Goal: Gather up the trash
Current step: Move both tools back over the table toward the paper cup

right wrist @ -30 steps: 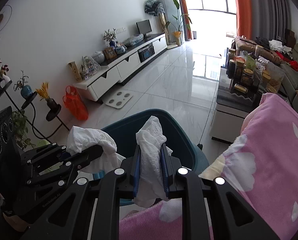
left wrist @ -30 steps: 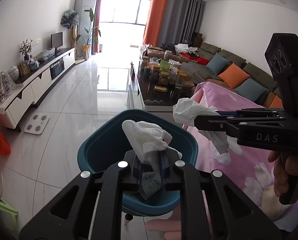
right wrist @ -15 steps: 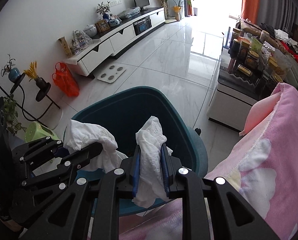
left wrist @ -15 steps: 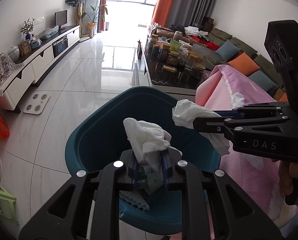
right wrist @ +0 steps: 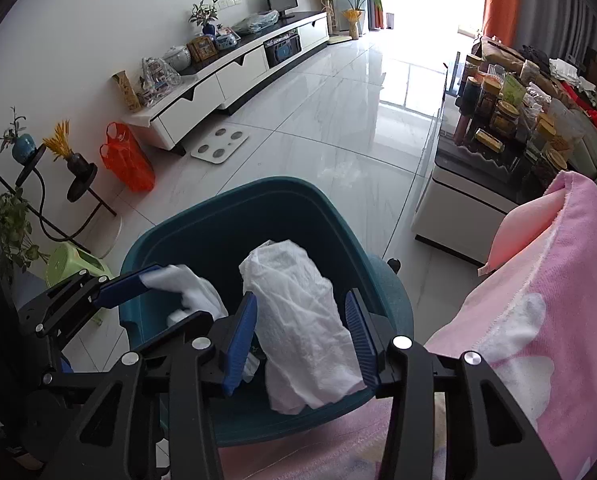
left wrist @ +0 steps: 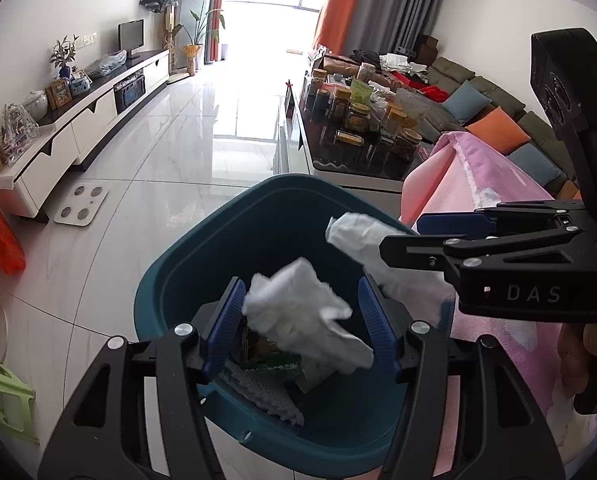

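Both grippers' jaws, clamped before, are opening, tissues loose.

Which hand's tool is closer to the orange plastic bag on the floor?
Left tool. The orange plastic bag sits beyond its outer side; the right tool hangs further away, beside the pink blanket.

left gripper: tilted down, jaws opening, pads clear | right gripper: tilted down, jaws opening, pads clear
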Demonstrator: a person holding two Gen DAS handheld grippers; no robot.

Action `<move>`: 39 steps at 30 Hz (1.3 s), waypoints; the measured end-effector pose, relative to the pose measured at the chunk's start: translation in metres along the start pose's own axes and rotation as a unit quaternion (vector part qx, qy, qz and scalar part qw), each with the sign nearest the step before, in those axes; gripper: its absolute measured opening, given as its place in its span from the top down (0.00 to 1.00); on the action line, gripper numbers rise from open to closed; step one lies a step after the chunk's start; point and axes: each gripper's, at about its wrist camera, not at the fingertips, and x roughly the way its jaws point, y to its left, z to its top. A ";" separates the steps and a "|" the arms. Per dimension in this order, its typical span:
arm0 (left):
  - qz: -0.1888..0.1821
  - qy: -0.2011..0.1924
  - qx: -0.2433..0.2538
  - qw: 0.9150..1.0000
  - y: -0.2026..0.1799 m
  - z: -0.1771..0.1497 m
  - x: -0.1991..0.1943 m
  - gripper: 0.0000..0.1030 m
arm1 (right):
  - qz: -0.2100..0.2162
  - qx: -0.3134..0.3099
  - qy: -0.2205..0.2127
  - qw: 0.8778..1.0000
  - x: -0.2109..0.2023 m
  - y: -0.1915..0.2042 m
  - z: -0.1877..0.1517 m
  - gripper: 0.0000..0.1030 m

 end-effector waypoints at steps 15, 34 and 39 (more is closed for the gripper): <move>0.015 -0.035 0.027 0.999 -0.014 0.006 -0.028 0.22 | 0.000 0.037 -0.075 0.997 -0.054 -0.020 -0.011 0.35; -0.023 -0.166 0.064 0.984 -0.090 0.012 -0.147 0.06 | -0.030 0.100 -0.243 0.964 -0.190 -0.064 -0.110 0.07; -0.064 -0.215 0.069 0.972 -0.123 0.002 -0.184 0.06 | -0.055 0.126 -0.285 0.948 -0.226 -0.074 -0.157 0.07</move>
